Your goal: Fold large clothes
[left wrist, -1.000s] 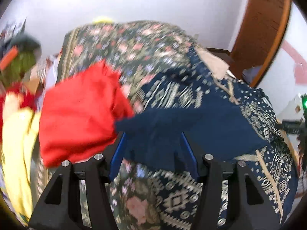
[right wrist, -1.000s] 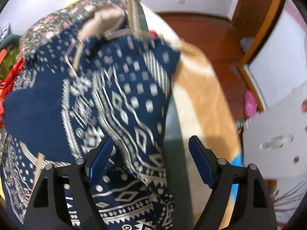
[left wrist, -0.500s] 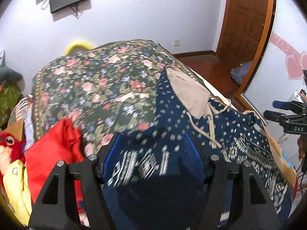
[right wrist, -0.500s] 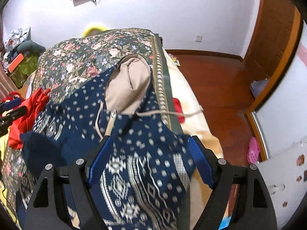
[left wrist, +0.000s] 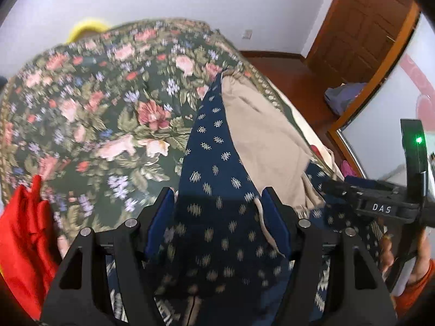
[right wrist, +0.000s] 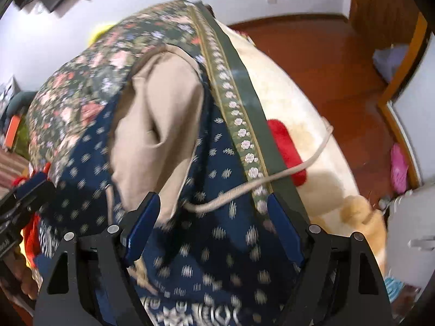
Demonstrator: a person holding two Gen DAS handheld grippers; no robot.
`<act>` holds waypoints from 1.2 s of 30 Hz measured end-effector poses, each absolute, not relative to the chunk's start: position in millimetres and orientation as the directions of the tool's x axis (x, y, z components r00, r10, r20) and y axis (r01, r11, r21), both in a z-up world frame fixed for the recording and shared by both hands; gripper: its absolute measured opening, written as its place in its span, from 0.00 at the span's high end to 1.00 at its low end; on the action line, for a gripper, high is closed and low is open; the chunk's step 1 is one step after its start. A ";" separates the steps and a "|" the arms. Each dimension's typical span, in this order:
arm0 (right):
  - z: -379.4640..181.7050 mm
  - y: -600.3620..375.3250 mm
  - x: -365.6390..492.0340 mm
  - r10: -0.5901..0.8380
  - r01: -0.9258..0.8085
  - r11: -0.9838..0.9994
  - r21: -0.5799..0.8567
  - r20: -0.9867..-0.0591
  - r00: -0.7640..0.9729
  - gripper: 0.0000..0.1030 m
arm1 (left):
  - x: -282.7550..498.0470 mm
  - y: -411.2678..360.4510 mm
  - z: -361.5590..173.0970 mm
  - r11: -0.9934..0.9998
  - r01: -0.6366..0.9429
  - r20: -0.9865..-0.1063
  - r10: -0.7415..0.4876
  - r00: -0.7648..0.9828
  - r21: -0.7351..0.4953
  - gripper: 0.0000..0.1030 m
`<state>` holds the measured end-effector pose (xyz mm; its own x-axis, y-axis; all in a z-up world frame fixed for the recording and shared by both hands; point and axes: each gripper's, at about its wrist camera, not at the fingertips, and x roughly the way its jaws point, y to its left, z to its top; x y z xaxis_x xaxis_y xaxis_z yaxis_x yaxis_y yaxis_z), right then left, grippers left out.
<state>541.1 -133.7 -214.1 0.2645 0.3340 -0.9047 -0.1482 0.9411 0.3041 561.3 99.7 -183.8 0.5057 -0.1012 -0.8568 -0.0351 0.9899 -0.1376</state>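
Observation:
A navy hoodie with pale dot and geometric patterns (left wrist: 212, 163) lies face up on a flowered bedspread (left wrist: 108, 108), its beige-lined hood (left wrist: 261, 135) toward the far end. My left gripper (left wrist: 217, 217) hovers open over the dotted chest just below the hood, with cloth showing across the gap under its pads. My right gripper (right wrist: 214, 222) is also open, over the hoodie (right wrist: 217, 244) on the right of the hood (right wrist: 155, 125), near the bedspread's green border. A beige drawstring (right wrist: 272, 179) trails off across that border.
A red garment (left wrist: 24, 244) is bunched at the left of the bed. A cream blanket (right wrist: 285, 87) with a red patch (right wrist: 285, 149) hangs off the bed's right side. Beyond are a wooden floor (right wrist: 312, 54), a door (left wrist: 353, 27) and a pink slipper (right wrist: 398, 168).
Both grippers travelled up the hoodie from its patterned lower part to the hood. A plain navy fold that sat between the left pads is gone, and those jaws stand wider.

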 end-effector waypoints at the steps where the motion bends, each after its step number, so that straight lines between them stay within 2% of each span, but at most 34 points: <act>1: -218.2 -132.9 545.0 0.333 -0.137 0.942 0.307 -0.907 0.257 0.24 | 569.0 100.5 -190.4 0.989 -0.046 -0.862 -0.097 0.498 -0.138 0.36; 7: -239.1 -123.8 565.5 0.285 -0.124 0.957 0.261 -0.927 0.243 0.25 | 595.5 99.9 -213.0 0.992 -0.074 -0.869 -0.054 0.492 -0.104 0.36; 10: -243.4 -117.0 569.0 0.259 -0.154 0.962 0.226 -0.932 0.252 0.33 | 603.9 87.9 -215.1 0.999 -0.041 -0.866 -0.002 0.499 -0.026 0.36; 13: -247.1 -110.9 570.7 0.245 -0.174 0.963 0.204 -0.933 0.264 0.48 | 608.0 76.2 -221.4 0.998 -0.002 -0.859 0.051 0.510 0.058 0.36; 15: -248.9 -109.6 567.1 0.260 -0.181 0.959 0.216 -0.927 0.271 0.67 | 608.2 70.0 -226.6 0.993 0.019 -0.851 0.088 0.518 0.115 0.36; 16: -249.1 -109.5 565.2 0.271 -0.185 0.956 0.226 -0.924 0.270 0.71 | 606.6 66.5 -229.3 0.989 0.030 -0.839 0.110 0.533 0.148 0.36; 19: -247.3 -109.3 559.8 0.249 -0.193 0.961 0.200 -0.928 0.277 0.90 | 602.3 65.5 -232.1 0.986 0.007 -0.814 0.134 0.565 0.167 0.52; 20: -247.0 -110.7 558.6 0.248 -0.194 0.961 0.199 -0.928 0.277 0.91 | 601.4 65.4 -232.0 0.986 0.004 -0.812 0.136 0.568 0.168 0.63; 21: -245.3 -113.1 556.4 0.253 -0.195 0.960 0.203 -0.927 0.278 0.91 | 601.4 64.8 -231.9 0.985 0.007 -0.812 0.137 0.567 0.170 0.69; 22: -242.8 -117.0 552.9 0.258 -0.193 0.959 0.208 -0.924 0.283 0.91 | 600.8 64.8 -231.0 0.987 0.020 -0.818 0.120 0.562 0.158 0.81; 23: -238.4 -121.6 549.2 0.262 -0.189 0.958 0.214 -0.921 0.288 0.92 | 600.2 64.5 -230.2 0.988 0.027 -0.823 0.110 0.558 0.150 0.87; 26: -218.0 -136.5 538.7 0.300 -0.175 0.951 0.255 -0.901 0.314 0.92 | 595.8 70.1 -221.7 0.992 0.014 -0.828 0.095 0.553 0.124 0.92; 31: -168.6 -156.9 513.6 0.371 -0.214 0.926 0.311 -0.854 0.365 0.92 | 571.7 93.3 -190.1 0.999 -0.030 -0.816 -0.003 0.577 -0.025 0.93; 36: -129.3 -161.8 476.6 0.439 -0.288 0.894 0.345 -0.803 0.403 0.92 | 531.7 95.9 -153.3 0.995 -0.007 -0.782 -0.071 0.620 -0.096 0.93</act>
